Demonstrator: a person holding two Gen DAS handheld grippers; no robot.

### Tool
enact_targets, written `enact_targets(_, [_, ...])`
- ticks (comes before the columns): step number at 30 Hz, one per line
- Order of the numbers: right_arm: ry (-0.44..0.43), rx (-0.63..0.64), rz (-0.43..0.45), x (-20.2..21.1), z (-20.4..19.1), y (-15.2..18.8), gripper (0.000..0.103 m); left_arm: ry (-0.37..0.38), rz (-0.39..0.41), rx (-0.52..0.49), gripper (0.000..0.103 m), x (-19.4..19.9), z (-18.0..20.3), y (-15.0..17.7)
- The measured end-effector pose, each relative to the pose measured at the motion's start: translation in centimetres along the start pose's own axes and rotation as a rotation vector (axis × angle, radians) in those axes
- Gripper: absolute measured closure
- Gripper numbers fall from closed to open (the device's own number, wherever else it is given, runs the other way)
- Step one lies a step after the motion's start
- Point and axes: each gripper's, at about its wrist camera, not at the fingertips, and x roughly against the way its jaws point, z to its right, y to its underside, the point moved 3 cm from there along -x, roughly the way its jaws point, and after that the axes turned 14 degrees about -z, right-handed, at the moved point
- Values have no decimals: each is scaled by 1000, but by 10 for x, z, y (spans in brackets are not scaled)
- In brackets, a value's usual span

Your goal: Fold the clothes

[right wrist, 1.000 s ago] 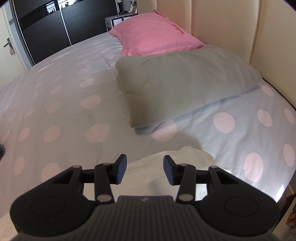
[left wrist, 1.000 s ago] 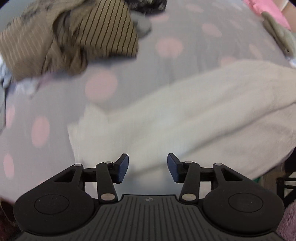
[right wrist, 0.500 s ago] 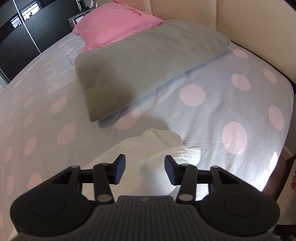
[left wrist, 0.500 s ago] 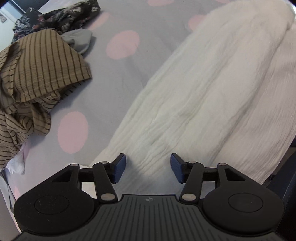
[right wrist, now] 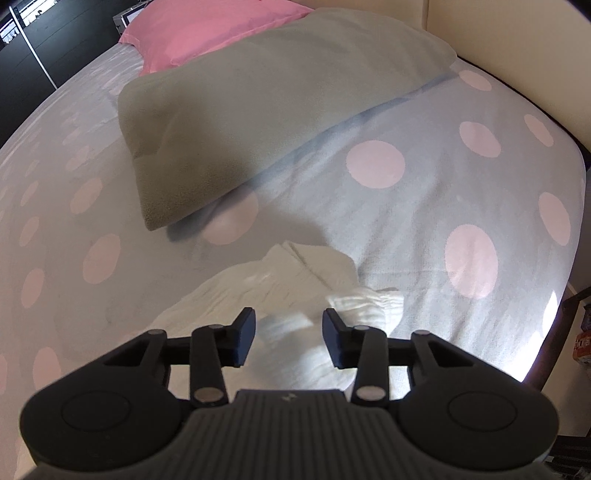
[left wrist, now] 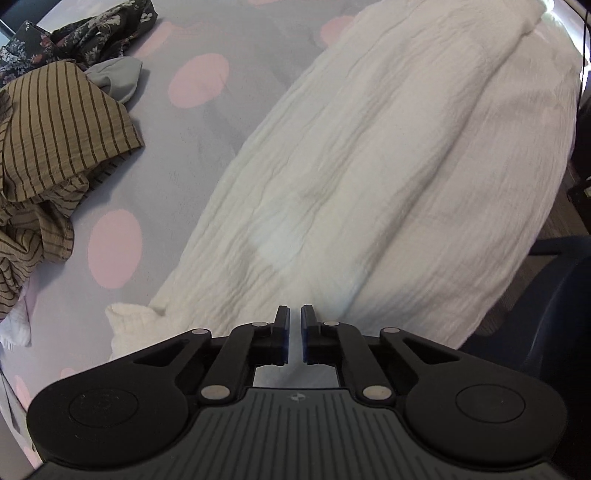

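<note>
Bedspread (right wrist: 424, 221), pale grey-blue with pink polka dots, covers the bed; its right edge drops off beside the cream padded bed frame (right wrist: 517, 55), and in the left wrist view the bed edge falls away at lower right past the garment; bare spread lies to the left of the garment, bounded by a heap of clothes; cream crinkled-cotton garment (left wrist: 369, 166) lies long and flat along the bed's near edge, running diagonally away from the left gripper (left wrist: 294, 334); its narrow cuffed end (left wrist: 129, 325) sits just left of that gripper; left jaws drawn nearly together, thin slit between them, cannot tell whether any cloth is pinched; right gripper (right wrist: 289, 338) has jaws apart, hovering over the garment's bunched, folded-over other end (right wrist: 314, 273); fabric is wrinkled gauze with lengthwise ridges, soft rounded folds; brown crumpled shirt with thin dark stripes (left wrist: 55, 147) lies well apart at left, dark floral cloth (left wrist: 85, 33) behind it; folded grey-green fleece blanket (right wrist: 240, 110) and pink pillow (right wrist: 207, 29) sit further up the bed.
</note>
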Motion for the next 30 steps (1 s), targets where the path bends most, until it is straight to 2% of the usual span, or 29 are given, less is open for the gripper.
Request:
enact_targets(4, [-19,7,18,7,-3,0,62,-18,57,49,98,11,-11,2])
enact_targets(6, [-27,19,28,11,-5,0,62,-19,88,74,95,18,-18,0])
enact_targets(14, [-35,433,1,15,-49,-8,60,-72,151,73,83,37,-36,-9])
enact_targets(17, [22,587,19,15,-58,-11,60,-92,158,62,82,38,-43,-11])
enact_targets(23, [118,838,24,11,-65,-13,60,-129,126,28,75,25,-53,-5])
enact_targets(25, [150,926,3,7,-65,-11,56,-120,113,1,71,21,-52,-6])
enact_targets(27, [173,1006,-31,3,-65,-9,56,-111,102,-44,61,15,-47,-7])
enact_targets(30, [190,1117,-78,-3,-67,-4,56,-110,76,-110,60,5,-36,-13])
